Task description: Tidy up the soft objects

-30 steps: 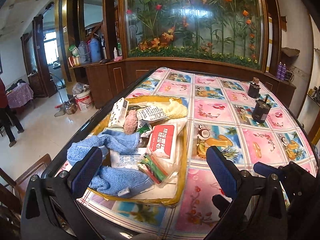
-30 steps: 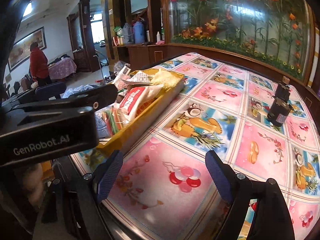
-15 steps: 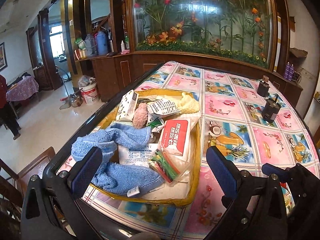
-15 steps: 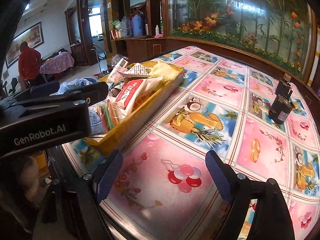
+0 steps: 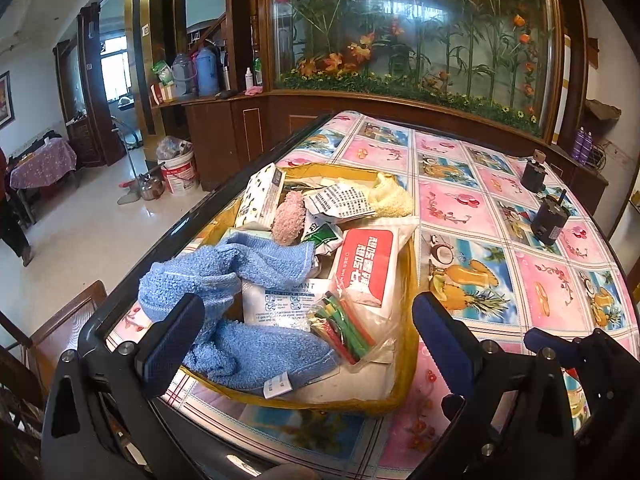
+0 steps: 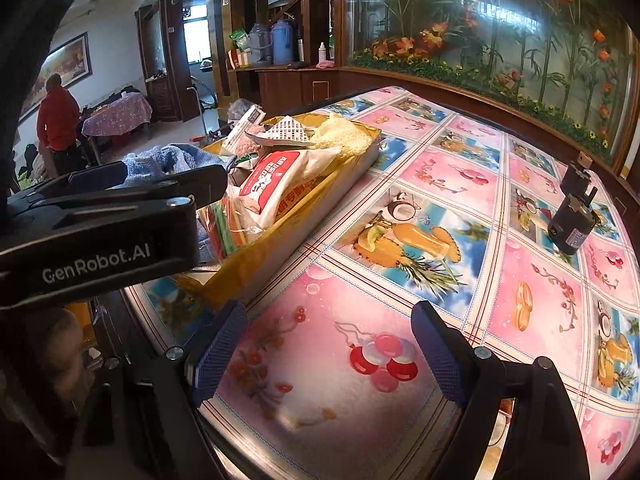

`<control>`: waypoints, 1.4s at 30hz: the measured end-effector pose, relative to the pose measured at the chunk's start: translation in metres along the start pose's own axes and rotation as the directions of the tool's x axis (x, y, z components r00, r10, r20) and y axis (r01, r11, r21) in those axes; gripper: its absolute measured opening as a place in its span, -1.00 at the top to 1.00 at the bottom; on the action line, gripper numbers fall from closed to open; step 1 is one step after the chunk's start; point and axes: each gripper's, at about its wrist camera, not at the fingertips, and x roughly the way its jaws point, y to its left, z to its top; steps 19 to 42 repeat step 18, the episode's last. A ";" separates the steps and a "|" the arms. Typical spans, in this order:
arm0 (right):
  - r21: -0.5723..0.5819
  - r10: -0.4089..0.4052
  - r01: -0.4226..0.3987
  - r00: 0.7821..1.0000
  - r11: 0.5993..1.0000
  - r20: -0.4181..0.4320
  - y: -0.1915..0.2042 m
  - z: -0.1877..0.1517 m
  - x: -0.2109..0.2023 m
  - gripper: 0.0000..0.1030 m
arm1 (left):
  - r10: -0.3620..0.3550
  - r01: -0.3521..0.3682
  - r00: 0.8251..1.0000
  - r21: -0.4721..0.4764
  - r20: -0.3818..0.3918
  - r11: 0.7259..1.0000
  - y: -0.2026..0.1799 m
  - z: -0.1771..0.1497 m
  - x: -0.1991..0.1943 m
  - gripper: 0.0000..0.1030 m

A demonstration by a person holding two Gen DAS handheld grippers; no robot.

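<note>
The left gripper (image 5: 308, 334) has its jaws spread wide and holds nothing. It hangs over the near end of the yellow tray (image 5: 404, 364), just above the blue towel (image 5: 240, 280). The right gripper (image 6: 328, 354) also has its jaws wide apart and empty. It hovers over a bare pink square of the bench (image 6: 400, 208), to the right of the tray.

The tray sits near the left edge of the bench, with its long side running away from us. The blue towel lies crumpled at the near end, bunched up in two lumps. Beside it is a red and white bag (image 5: 368, 266), with its long side pointing away too. Farther back lie a pink fluffy thing (image 5: 289, 218) and a yellow fluffy cloth (image 5: 390, 198).

The right half of the bench is mostly open. Only two small dark motors (image 5: 550, 222) stand far off near the right edge.
</note>
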 end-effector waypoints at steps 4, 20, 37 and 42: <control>-0.012 0.004 -0.004 1.000 1.000 -0.001 0.004 0.002 0.002 -0.69 | 0.004 -0.004 1.000 -0.021 -0.014 1.000 0.006 0.000 0.005 -1.00; 0.040 0.005 -0.007 0.999 0.999 0.043 -0.021 0.007 -0.009 -0.69 | 0.014 -0.015 0.997 -0.025 -0.070 1.000 0.003 0.011 0.009 -1.00; 0.040 0.005 -0.007 0.999 0.999 0.043 -0.021 0.007 -0.009 -0.69 | 0.014 -0.015 0.997 -0.025 -0.070 1.000 0.003 0.011 0.009 -1.00; 0.040 0.005 -0.007 0.999 0.999 0.043 -0.021 0.007 -0.009 -0.69 | 0.014 -0.015 0.997 -0.025 -0.070 1.000 0.003 0.011 0.009 -1.00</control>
